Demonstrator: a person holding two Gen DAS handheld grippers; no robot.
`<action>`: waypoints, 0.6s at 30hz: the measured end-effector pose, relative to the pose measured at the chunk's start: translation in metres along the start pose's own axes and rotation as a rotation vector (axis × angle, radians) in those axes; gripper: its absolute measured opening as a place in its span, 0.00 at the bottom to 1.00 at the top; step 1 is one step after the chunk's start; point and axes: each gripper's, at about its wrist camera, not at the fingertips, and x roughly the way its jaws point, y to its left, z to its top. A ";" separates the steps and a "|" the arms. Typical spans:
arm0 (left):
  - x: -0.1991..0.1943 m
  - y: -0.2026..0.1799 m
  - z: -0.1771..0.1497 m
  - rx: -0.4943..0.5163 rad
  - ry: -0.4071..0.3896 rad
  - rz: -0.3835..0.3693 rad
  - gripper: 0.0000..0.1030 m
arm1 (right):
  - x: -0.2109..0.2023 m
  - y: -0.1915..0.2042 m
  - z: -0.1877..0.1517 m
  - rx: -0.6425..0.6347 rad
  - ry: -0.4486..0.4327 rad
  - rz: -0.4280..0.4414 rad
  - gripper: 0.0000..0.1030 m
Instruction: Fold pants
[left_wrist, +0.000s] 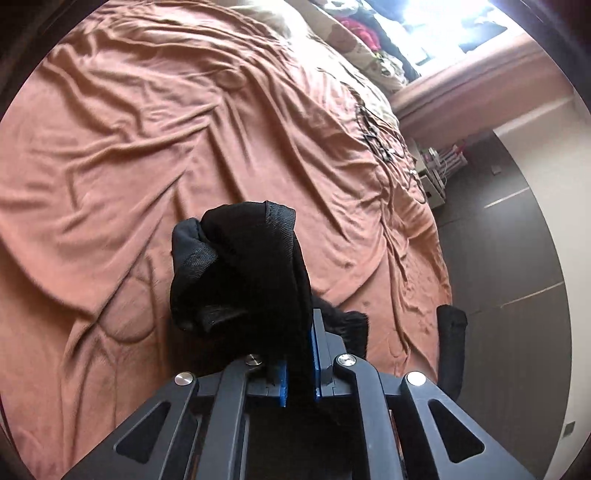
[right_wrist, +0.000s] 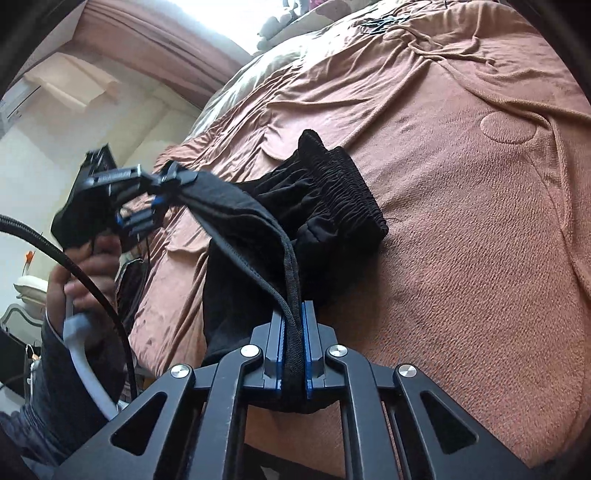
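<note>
Two hand-held grippers grasping a pair of black pants over a bed. In the left wrist view, the left gripper (left_wrist: 299, 354) has its blue pads (left_wrist: 283, 380) pressed together on a bunched hem of the pants (left_wrist: 240, 269), which rises in a dark lump ahead of the fingers and hides most of them; more black cloth trails to the right of the gripper and lies on the bedspread (left_wrist: 147, 129), a wrinkled rust-brown cover filling most of the view. A dark floor (left_wrist: 517, 236) borders the bed on the right, with a bright window (left_wrist: 443, 22) at the top. In the right wrist view, the right gripper (right_wrist: 293, 347) is clamped on a seamed edge of the pants (right_wrist: 236, 221), the black fabric pinched between its blue pads (right_wrist: 307, 350) and running forward and up from them. The gathered elastic waistband (right_wrist: 343, 181) lies on the bedspread (right_wrist: 461, 221) just beyond this gripper, its far end standing slightly raised. From there the cloth stretches left to the left gripper (right_wrist: 155, 206), seen from the side and lifted above the bed, with cloth caught at its tip. A hand (right_wrist: 85, 273) grips its handle, a grey sleeve (right_wrist: 55, 387) covers the wrist, and a black cable (right_wrist: 88, 280) curves across in front of the hand.
</note>
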 end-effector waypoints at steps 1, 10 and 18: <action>0.001 -0.003 0.002 0.007 0.002 0.000 0.09 | -0.001 0.000 0.000 0.002 -0.003 0.001 0.04; 0.028 -0.038 0.014 0.077 0.052 -0.009 0.09 | -0.012 -0.006 -0.006 0.021 -0.016 0.005 0.03; 0.058 -0.065 0.011 0.152 0.117 -0.037 0.24 | -0.021 -0.016 -0.011 0.051 -0.013 -0.003 0.03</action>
